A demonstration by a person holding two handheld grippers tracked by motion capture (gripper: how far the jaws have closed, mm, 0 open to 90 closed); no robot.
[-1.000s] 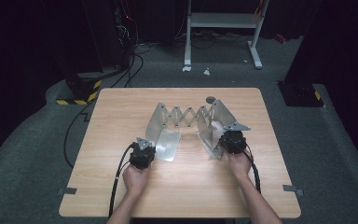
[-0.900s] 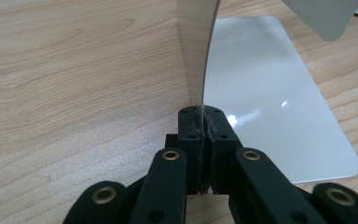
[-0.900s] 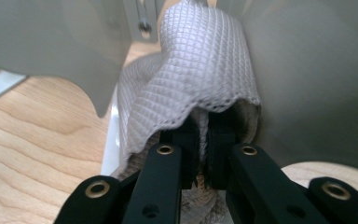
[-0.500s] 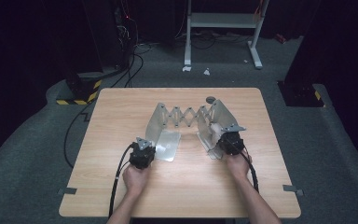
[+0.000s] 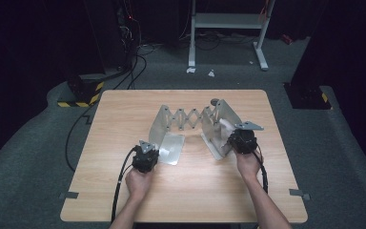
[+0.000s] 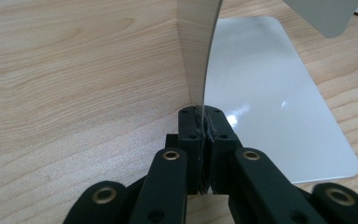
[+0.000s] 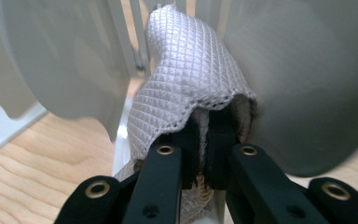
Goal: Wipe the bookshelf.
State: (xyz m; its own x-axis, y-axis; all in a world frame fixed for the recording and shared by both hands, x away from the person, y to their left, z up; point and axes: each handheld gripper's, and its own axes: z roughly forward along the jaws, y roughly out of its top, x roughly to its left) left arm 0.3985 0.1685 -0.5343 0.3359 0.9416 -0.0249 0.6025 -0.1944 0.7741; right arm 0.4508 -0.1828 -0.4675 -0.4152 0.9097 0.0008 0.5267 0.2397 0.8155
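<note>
The left gripper (image 6: 201, 122) has its jaws pinched tight on the thin edge of an upright metal plate (image 6: 195, 51), which rises straight out from between the pads. That plate is the left end of an expanding metal rack (image 5: 190, 118), and from above the same gripper (image 5: 148, 153) sits at the near left corner of it, low over the table (image 5: 124, 119), with the person's left hand (image 5: 138, 180) behind it. Just beside the clamped plate a flat, shiny base panel (image 6: 270, 98) lies on the wood.

The right gripper (image 7: 204, 140) is closed as well, on a white mesh cloth (image 7: 191, 70) whose quilted fabric drapes over and around the pads and stands up in a hump ahead of them. The cloth sits between grey metal plates of the rack, one curved plate (image 7: 60, 60) to its left in the right gripper view and a broader one (image 7: 307, 79) to its right. From above, this gripper (image 5: 238, 139) is at the rack's right end plate (image 5: 219, 119), a little of the white cloth (image 5: 225, 124) showing against the metal, with the right hand (image 5: 249, 163) holding it from the near side.

The rack stands in the middle of the table, its scissor lattice stretched between the two end plates.
</note>
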